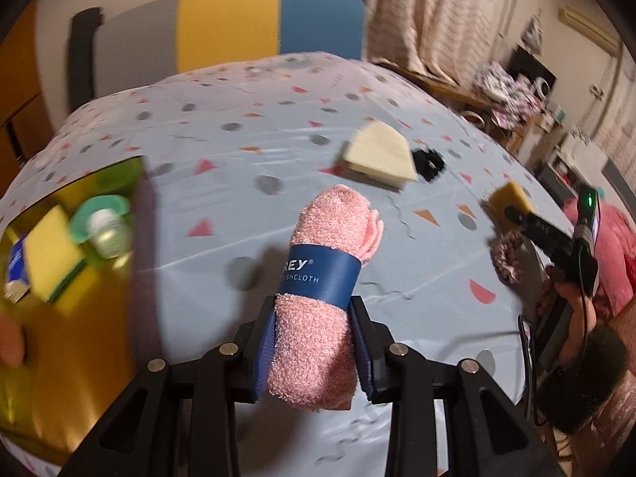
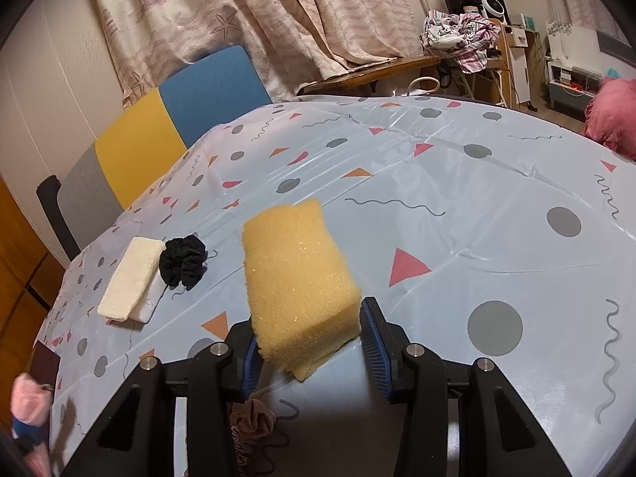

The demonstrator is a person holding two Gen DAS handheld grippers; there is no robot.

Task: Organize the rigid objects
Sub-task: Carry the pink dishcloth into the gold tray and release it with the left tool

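A rolled pink washcloth (image 1: pixel 318 278) with a blue paper band is clamped between the pads of my left gripper (image 1: pixel 314 310), lifted above the table. The same pink washcloth (image 2: pixel 28 405) shows at the lower left edge of the right wrist view. My right gripper (image 2: pixel 310 326) is shut on a yellow sponge block (image 2: pixel 298 274), held just over the tablecloth. From the left wrist view, that sponge (image 1: pixel 510 196) and the right gripper (image 1: pixel 507 214) sit at the far right, in a person's hand.
An open gold box (image 1: pixel 99 318) at the left holds a yellow sponge (image 1: pixel 51 254), a green-lidded bottle (image 1: pixel 107 230) and a blue carton. On the patterned tablecloth (image 2: pixel 477 198) lie a cream cloth (image 2: pixel 131 278), a black scrunchie (image 2: pixel 183 260) and a brownish scrunchie (image 2: pixel 254 421). A chair (image 2: pixel 179 119) stands behind.
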